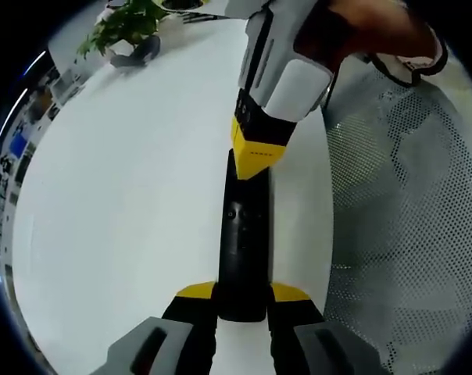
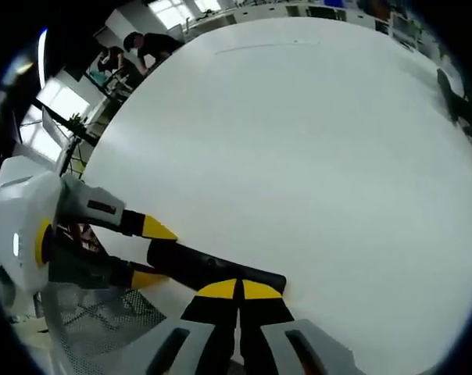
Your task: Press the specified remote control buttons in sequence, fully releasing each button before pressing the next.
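Left gripper view: the black remote control is clamped by the left hand-held gripper; the right hand-held gripper, tips together, should be pressed squarely, then lifted fully.

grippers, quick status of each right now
left gripper: shut on the remote.
right gripper: jaws together, tips pressing down on the remote.

Office/lab: big white table, potted plant, mesh chair, windows.

A white table — bright windows beyond, a potted plant at its far edge.
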The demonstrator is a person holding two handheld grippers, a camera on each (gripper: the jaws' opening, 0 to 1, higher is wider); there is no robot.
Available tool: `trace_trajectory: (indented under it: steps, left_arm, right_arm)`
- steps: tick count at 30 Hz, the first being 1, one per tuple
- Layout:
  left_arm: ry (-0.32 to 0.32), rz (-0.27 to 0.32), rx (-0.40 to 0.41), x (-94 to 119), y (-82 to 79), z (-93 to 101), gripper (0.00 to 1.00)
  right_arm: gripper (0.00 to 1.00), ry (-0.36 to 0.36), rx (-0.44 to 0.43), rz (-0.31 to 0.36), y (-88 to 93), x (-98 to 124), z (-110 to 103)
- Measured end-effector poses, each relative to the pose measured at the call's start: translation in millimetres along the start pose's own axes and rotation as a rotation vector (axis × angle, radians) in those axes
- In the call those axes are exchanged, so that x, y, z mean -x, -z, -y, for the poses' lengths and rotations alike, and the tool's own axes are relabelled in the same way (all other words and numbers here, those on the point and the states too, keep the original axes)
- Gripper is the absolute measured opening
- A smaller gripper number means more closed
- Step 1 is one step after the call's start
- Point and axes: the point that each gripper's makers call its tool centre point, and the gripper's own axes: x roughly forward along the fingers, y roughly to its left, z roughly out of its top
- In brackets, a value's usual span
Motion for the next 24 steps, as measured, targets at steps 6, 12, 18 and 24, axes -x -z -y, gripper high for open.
trace_trajectory:
  steps: [6, 12, 18, 24]
  left_arm:
    - [0.005, -0.024, -0.004, -0.4, -0.2, -0.5, 0.24]
    - [0.0, -0.022, 0.001, -0.3, 0.0, -0.5, 0.24]
    - [-0.001, -0.023, -0.003, -0.4, 0.0, -0.5, 0.24]
    - [0.002, -0.022, -0.005, -0.7, 0.1, -0.5, 0.24]
  right_arm:
    - [0.0, -0.009, -0.003, -0.005, 0.6, 0.6, -0.7]
    - [0.0, -0.02, -0.031, 0.006, -0.8, -0.3, 1.8]
    - [0.0, -0.021, -0.033, -0.011, -0.6, 0.2, 0.8]
    - [0.0, -0.032, -0.041, 0.001, -5.5, 0.5, -3.6]
